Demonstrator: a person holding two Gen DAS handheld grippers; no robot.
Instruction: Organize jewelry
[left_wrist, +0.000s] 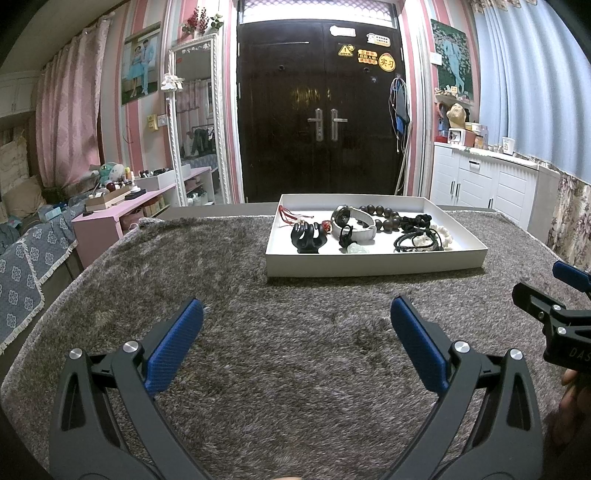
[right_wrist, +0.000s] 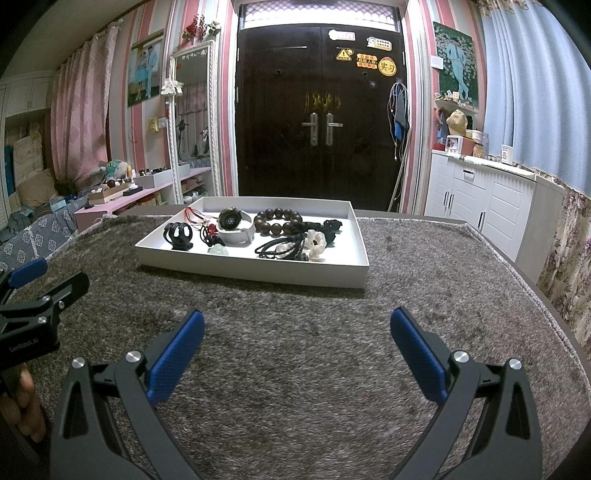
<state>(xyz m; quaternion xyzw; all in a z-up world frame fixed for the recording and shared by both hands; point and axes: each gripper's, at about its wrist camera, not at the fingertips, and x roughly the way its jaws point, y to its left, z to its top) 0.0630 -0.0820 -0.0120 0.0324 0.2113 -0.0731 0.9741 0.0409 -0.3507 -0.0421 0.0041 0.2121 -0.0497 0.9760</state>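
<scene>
Jewelry (left_wrist: 369, 229) lies in a loose heap inside a shallow white tray (left_wrist: 373, 266) on the shaggy grey rug (left_wrist: 295, 350) that covers the bench: in the left wrist view a watch (left_wrist: 351, 221) on a pale strap, a string of dark wooden beads (left_wrist: 384, 216), black cords (left_wrist: 417, 242), a red string and a black hand-shaped stand (left_wrist: 306, 238) are all jumbled together, so the sorting looks hardly begun (nothing sits on the stand as far as I can tell). The left hand-held gripper (left_wrist: 295, 343) hangs over bare rug with its blue fingers spread wide and nothing between them, the tray well ahead and a little to the right. In the right wrist view the same tray (right_wrist: 255, 271) sits ahead and to the left, and the right hand-held gripper (right_wrist: 295, 350) is likewise spread wide and empty, well short of the pieces.
</scene>
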